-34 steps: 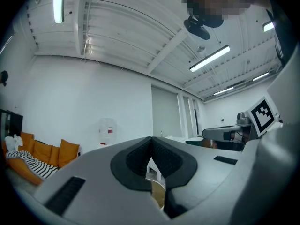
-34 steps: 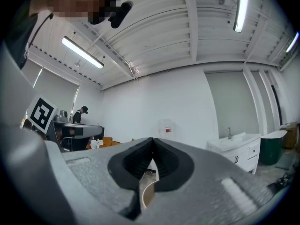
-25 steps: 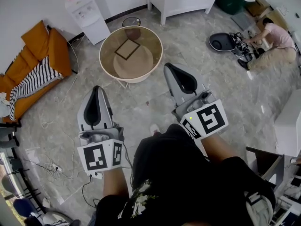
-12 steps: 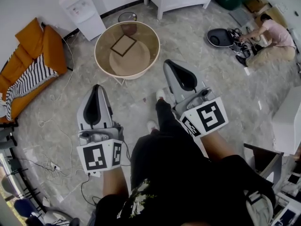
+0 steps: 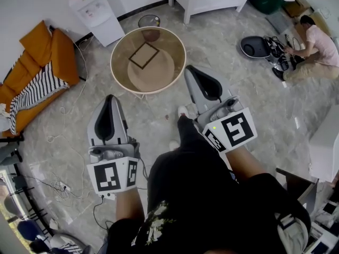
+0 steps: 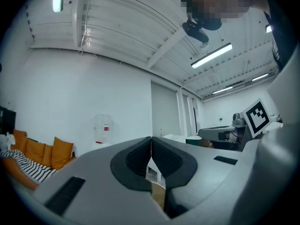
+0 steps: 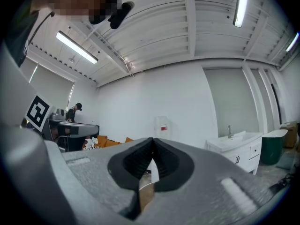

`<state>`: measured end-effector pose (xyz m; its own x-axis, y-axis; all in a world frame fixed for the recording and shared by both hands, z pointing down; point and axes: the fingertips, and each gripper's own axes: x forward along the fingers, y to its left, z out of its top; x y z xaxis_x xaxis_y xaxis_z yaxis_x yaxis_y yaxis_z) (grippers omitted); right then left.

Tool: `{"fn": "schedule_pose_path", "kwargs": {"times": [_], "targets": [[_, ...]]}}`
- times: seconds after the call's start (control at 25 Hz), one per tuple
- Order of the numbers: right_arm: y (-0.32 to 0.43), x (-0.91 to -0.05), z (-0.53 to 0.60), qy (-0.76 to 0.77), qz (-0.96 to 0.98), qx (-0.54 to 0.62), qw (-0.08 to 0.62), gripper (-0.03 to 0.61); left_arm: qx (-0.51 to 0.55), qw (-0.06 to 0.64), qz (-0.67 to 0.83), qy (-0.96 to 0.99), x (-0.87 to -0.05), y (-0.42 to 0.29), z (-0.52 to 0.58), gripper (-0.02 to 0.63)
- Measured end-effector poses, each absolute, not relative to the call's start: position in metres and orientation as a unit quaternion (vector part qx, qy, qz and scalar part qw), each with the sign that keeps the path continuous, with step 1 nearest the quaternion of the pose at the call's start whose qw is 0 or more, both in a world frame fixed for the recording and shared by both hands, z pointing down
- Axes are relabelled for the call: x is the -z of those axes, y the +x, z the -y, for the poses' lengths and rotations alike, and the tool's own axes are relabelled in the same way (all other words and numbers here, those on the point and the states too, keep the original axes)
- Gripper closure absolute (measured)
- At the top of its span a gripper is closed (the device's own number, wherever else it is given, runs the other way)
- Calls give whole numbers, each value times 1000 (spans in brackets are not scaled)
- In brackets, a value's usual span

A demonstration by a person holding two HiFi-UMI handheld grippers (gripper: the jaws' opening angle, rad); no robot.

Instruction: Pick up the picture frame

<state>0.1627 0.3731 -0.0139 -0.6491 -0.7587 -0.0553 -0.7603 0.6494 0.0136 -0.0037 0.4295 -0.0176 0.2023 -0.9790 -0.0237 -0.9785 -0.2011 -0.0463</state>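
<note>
The left tool point(image 5: 110, 98) and right tool point(image 5: 190, 70) are both shut together, empty, near the round worktop point(image 5: 113, 67). The picture frame point(image 5: 144, 55) lies flat, prob. on its glass top. Risk: w/ closed jaws the frame gets pushed, slides off.

A step has been taken. A second ago only a shoe tip showed between the left tool point(image 5: 111, 98) and the right tool point(image 5: 190, 70). Now a dark trouser leg point(image 5: 186, 136) reaches forward there, its shoe point(image 5: 182, 110) planted further ahead on the floor point(image 5: 153, 118). The round tabletop point(image 5: 123, 49) with the picture frame point(image 5: 144, 55) seems a little larger and closer to the right tool's tip, though the change is slight. The crouching person point(image 5: 319, 41) has slid toward the picture's right edge.
</note>
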Motion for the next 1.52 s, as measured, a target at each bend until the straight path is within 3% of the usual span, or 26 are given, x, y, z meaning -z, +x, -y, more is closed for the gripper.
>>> {"fn": "schedule_pose_path", "kwargs": {"times": [0.84, 1.52], "targets": [[160, 32, -152, -365, -930, -26, 28, 583, 3, 51, -683, -729, 41, 2, -231, 600], [142, -5, -77, -290, -956, 4, 33, 583, 44, 26, -741, -670, 3, -7, -190, 600]]}}
